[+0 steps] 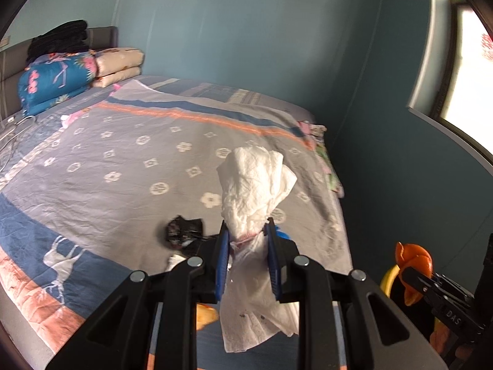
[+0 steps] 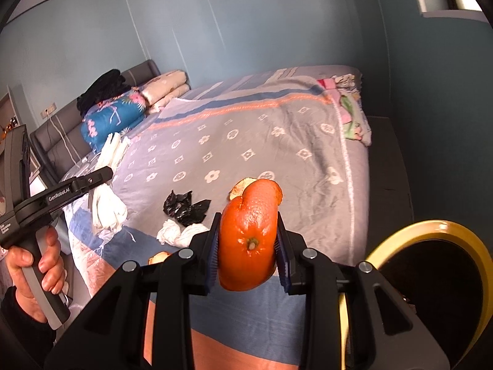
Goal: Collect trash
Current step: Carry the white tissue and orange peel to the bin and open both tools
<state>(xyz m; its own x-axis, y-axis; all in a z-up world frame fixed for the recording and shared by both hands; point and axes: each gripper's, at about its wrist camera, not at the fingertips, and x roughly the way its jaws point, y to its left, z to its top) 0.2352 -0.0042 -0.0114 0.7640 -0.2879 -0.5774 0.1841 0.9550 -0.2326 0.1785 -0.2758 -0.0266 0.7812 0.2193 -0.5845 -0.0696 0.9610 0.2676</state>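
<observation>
Tissue (image 1: 255,185) stands lengthwise upright, gripped in the left claw (image 1: 248,234); the right claw (image 2: 248,240) clamps upright orange peel (image 2: 249,234).

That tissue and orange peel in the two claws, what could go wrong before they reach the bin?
1. The white tissue is pinched only at its middle by the left claw; its loose ends flop and could snag or slip out.
2. The orange peel bulges past the right claw and might pop free short of the yellow-rimmed bin.
3. The black wrapper and crumpled white paper on the bed could be forgotten.
</observation>
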